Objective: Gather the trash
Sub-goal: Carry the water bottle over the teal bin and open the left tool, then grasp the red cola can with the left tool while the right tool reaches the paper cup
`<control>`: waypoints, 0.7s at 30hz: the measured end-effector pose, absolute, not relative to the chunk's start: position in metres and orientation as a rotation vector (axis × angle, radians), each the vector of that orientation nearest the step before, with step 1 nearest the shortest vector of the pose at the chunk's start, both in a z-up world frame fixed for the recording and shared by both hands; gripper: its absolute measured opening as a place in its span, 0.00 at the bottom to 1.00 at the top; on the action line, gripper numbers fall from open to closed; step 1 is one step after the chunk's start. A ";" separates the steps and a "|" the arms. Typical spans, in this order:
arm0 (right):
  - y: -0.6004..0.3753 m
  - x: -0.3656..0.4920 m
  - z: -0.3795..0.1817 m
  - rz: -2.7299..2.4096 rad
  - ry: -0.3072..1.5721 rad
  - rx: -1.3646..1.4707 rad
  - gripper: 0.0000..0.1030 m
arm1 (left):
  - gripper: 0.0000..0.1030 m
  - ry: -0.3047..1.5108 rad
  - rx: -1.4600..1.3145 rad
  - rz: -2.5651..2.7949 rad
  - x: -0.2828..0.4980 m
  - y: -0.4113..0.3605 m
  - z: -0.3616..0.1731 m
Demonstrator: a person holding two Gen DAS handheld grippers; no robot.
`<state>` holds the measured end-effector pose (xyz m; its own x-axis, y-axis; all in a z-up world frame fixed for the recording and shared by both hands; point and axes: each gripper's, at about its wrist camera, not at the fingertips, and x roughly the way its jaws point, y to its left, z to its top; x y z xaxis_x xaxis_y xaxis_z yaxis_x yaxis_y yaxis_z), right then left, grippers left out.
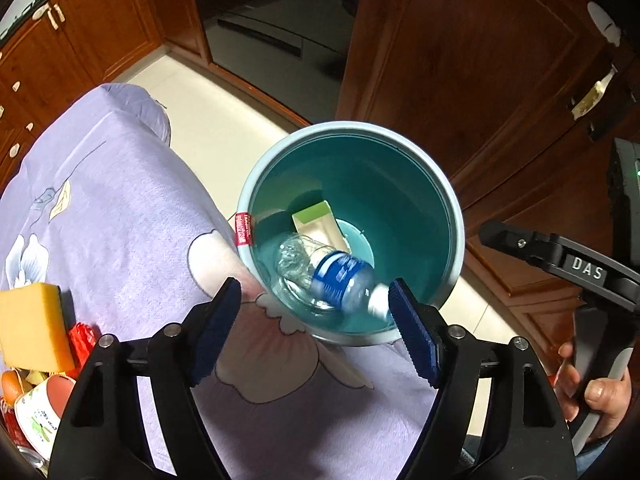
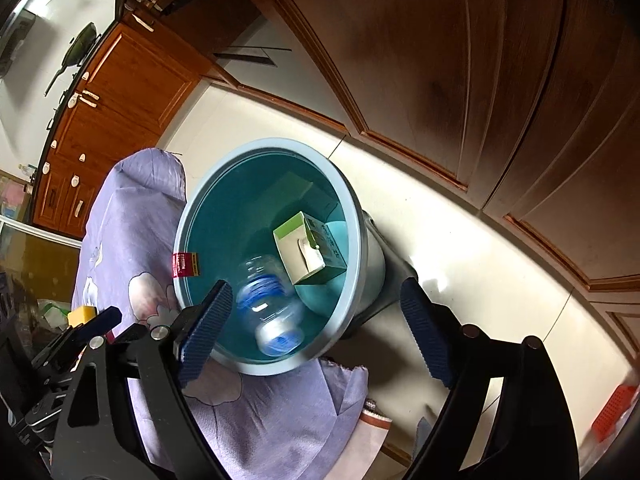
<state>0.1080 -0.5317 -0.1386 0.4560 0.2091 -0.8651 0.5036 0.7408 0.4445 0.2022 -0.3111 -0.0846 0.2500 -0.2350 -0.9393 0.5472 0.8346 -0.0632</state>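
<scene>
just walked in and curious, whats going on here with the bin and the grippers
A person is clearing trash into a teal bin that stands on the floor beside a table under a purple cloth. A plastic bottle looks blurred inside the bin, likely just dropped, next to a small carton already there. Both the left hand-held gripper and the right hand-held gripper are open and empty above the bin. A yellow sponge and other items remain on the table.

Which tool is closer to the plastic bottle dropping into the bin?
Probably the left tool: its right finger overlaps the bottle cap at the bin rim. The right tool also hangs open above the bin, but off toward the side.
</scene>
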 end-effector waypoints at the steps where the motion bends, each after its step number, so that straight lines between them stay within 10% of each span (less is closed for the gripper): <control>1: -0.530 0.108 -0.138 -0.206 1.113 0.749 0.79 | 0.75 1.205 0.296 -0.543 0.201 -0.309 -0.083; 21: -0.454 0.104 -0.091 -0.151 1.104 0.654 0.86 | 0.95 1.098 0.129 -0.434 0.169 -0.191 -0.041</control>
